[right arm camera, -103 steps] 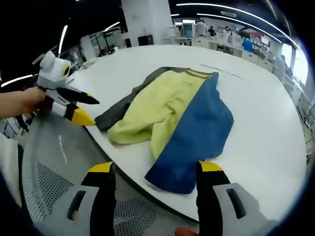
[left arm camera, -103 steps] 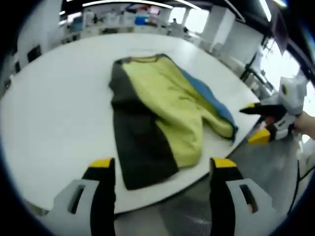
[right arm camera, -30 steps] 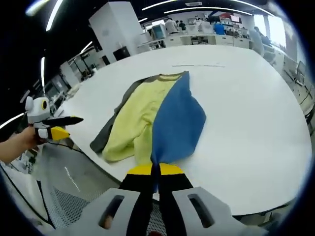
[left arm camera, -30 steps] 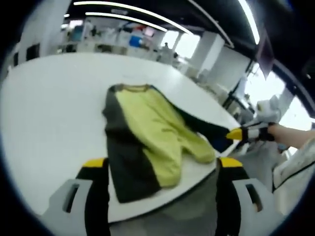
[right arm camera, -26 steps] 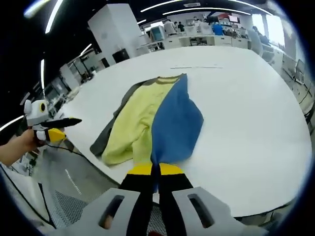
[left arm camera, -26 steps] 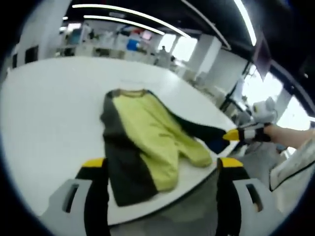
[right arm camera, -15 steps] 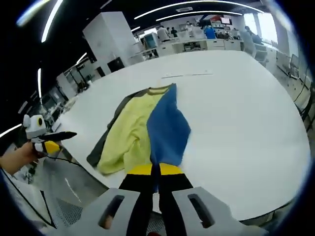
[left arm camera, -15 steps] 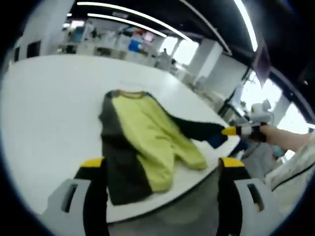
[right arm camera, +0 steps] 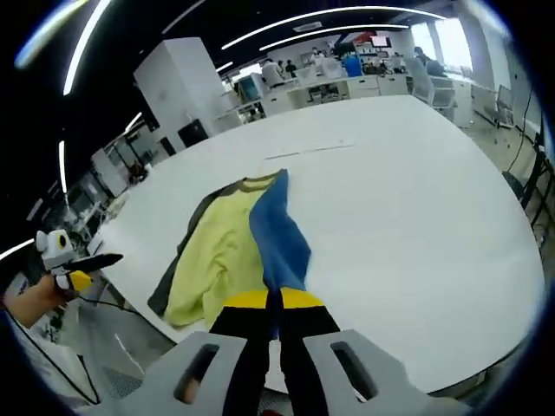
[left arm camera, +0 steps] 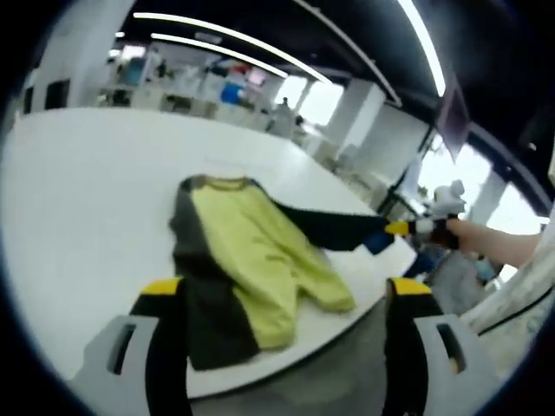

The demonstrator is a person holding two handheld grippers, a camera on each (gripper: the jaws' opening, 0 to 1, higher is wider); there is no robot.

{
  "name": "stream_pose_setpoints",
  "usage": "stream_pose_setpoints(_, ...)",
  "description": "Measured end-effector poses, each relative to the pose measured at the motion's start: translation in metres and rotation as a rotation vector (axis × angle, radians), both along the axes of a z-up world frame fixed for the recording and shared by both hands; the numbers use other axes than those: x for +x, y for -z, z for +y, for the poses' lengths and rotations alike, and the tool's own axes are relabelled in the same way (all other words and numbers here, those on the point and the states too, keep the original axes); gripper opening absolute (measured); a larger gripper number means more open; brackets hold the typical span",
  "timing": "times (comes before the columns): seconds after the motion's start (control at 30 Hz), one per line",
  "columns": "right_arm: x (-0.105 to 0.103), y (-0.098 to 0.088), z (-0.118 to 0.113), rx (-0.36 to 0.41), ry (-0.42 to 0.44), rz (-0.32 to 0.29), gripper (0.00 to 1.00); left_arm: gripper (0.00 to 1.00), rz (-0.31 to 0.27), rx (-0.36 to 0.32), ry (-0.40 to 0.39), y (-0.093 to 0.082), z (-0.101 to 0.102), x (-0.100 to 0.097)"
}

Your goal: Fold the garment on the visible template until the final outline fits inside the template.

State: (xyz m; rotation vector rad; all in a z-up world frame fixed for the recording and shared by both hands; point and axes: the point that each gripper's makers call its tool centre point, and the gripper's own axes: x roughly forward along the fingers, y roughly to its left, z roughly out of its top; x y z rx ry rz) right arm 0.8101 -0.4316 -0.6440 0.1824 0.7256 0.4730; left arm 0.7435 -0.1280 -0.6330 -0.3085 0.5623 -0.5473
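Softly draped at 12 o'clock on round white table (right arm camera: 416, 191): limp yellow, grey and blue fabric garment (right arm camera: 234, 247), blue edge pinched by right gripper (right arm camera: 270, 299). Left gripper (left arm camera: 277, 290) spread, empty. Best taken by hems.

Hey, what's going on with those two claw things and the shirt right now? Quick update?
Right gripper shut on the garment's blue sleeve, pulled off the table. Left gripper open, empty. Nothing in the way.

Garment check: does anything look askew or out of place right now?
Yes. The garment lies crooked at the table edge, its blue panel stretched off toward the right gripper, which is shut on it. Left gripper is open.
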Motion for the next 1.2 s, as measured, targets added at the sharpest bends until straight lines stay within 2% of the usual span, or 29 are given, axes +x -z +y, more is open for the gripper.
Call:
stream_pose_setpoints(0.23,0.01,-0.014,-0.011,0.031,0.052,-0.014,0.02,0.9,-0.005,-0.003,0.0,-0.001,-0.001,-0.006)
stream_pose_setpoints(0.37,0.016,-0.016,-0.017,0.073,0.093,-0.012,0.02,0.9,-0.011,-0.003,0.01,-0.002,-0.002,-0.007)
stream_pose_setpoints(0.53,0.022,-0.019,-0.027,0.059,0.109,-0.017,0.02,0.9,-0.006,-0.014,0.015,-0.001,-0.004,-0.009)
stream_pose_setpoints(0.7,0.032,-0.021,-0.043,0.076,0.137,-0.021,0.02,0.89,0.005,-0.018,0.014,0.002,-0.005,-0.011)
stream_pose_setpoints(1.2,0.06,-0.016,-0.098,0.072,0.201,-0.016,0.02,0.9,-0.016,-0.029,0.026,-0.006,-0.01,-0.011)
